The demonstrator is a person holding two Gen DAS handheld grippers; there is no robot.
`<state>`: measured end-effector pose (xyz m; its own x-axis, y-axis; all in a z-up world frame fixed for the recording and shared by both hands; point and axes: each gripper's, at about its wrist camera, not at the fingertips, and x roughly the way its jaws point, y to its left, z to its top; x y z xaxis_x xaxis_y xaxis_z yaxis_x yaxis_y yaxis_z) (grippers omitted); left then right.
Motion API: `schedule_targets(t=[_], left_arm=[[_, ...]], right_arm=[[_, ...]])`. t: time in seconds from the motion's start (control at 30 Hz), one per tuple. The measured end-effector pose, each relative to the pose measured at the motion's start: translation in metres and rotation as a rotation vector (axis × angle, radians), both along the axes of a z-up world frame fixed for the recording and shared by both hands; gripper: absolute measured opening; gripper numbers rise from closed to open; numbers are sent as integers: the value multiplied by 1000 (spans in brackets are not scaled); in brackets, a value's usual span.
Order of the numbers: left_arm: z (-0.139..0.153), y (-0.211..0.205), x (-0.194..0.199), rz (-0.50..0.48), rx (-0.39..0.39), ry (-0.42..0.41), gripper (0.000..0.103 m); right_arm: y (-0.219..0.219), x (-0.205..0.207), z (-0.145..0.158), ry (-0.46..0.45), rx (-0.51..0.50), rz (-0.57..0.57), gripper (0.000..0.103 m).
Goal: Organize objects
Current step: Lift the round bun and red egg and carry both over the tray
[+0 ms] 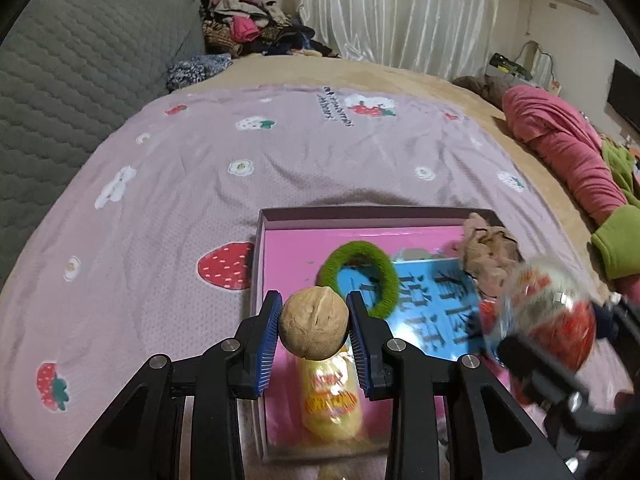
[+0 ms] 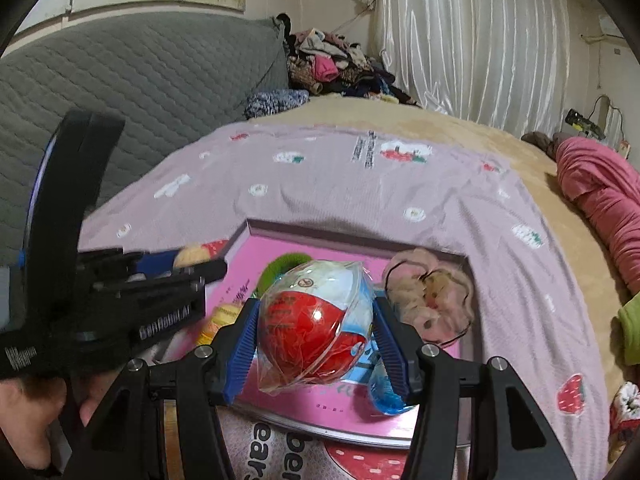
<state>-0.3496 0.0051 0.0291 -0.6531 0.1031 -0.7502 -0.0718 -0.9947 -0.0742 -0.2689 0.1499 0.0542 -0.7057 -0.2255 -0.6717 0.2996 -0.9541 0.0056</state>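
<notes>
Two fisheye views look down along handheld grippers over a bed spread with a lilac strawberry-print blanket (image 1: 248,184).

In the left wrist view, the left gripper (image 1: 314,326) sits at lower centre, its blue ribbed pads closed partway onto a tan walnut (image 1: 313,323), which they pinch from both sides. Just beyond and below it lies a shallow pink-lined box (image 1: 280,248) on the blanket. Inside the box are a green fuzzy hair tie (image 1: 384,276) at centre, a blue printed packet (image 1: 436,312) under the tie's right part, a beige furry scrunchie (image 1: 488,252) in the far right corner, and a yellow wrapped sweet (image 1: 330,400) at the near edge, directly under the walnut. At the right edge, blurred, the right gripper (image 1: 548,320) carries a red and white toy egg (image 1: 540,308) sealed in clear plastic.

In the right wrist view, the right gripper (image 2: 316,334) fills the lower centre, its blue pads set moderately apart and pressed on either side of the wrapped egg, holding it above the box. The left gripper crosses the left of the frame, with the walnut blurred at its tip, and a person's hand (image 2: 36,412) is in the lower left corner.

At upper left, a grey quilted headboard (image 1: 80,68).
</notes>
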Motion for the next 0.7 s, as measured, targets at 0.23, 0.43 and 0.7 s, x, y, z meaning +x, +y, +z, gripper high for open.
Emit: schedule_targets(t=[0.23, 0.43, 0.7], left_arm=[[-19, -4, -19, 4, 9, -1, 34], [-47, 4, -27, -18, 3, -26, 34], [-63, 7, -38, -30, 3, -47, 34]], right_arm=[[-2, -14, -36, -38, 15, 6, 56], [-2, -16, -57, -47, 24, 24, 56], [-5, -23, -71, -66, 57, 45, 56]])
